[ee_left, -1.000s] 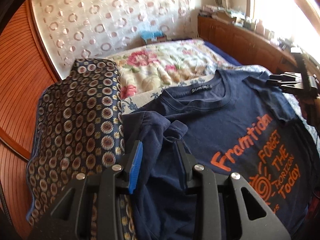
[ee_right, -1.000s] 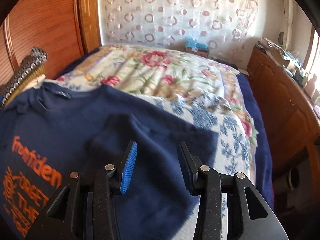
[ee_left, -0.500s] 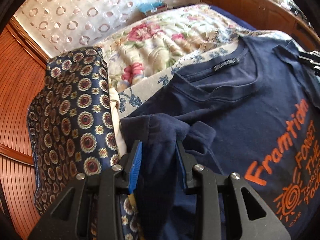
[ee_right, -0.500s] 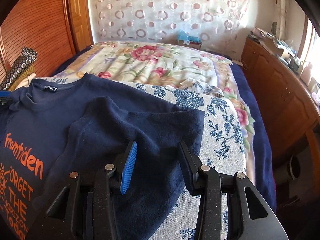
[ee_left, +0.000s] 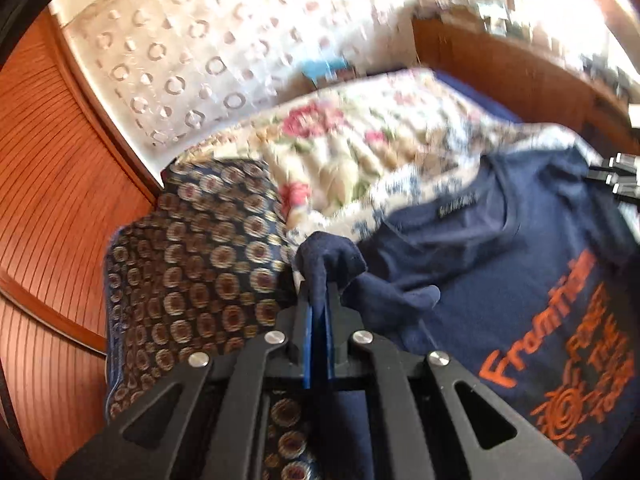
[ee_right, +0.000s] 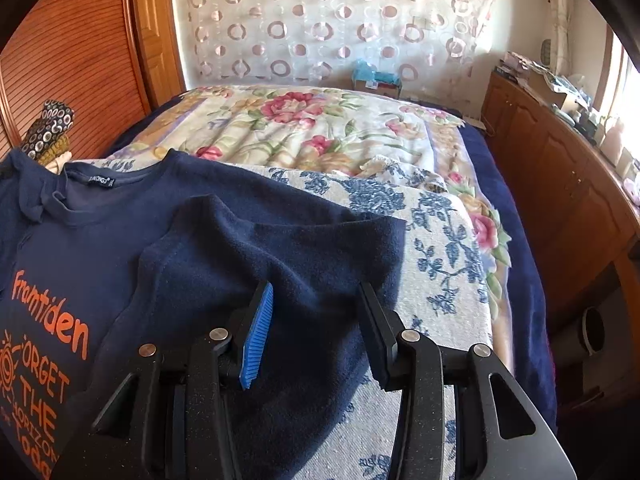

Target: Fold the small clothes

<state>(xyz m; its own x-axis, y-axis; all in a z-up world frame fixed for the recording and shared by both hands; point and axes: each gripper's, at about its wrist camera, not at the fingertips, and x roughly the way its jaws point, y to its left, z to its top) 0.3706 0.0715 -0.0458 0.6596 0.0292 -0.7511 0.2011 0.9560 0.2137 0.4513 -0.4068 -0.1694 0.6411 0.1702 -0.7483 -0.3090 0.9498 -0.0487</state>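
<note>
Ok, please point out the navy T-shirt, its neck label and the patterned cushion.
navy T-shirt [ee_right: 248,216], right wrist view, on the folded-over sleeve.
neck label [ee_right: 101,179], right wrist view, its middle.
patterned cushion [ee_left: 200,272], left wrist view, top face.

A home bedroom: a bed [ee_right: 500,184] with a floral bedspread [ee_right: 304,128], a ring-patterned curtain [ee_right: 328,20], slatted wardrobe doors [ee_right: 68,60] and a cluttered wooden dresser [ee_right: 560,168].
</note>
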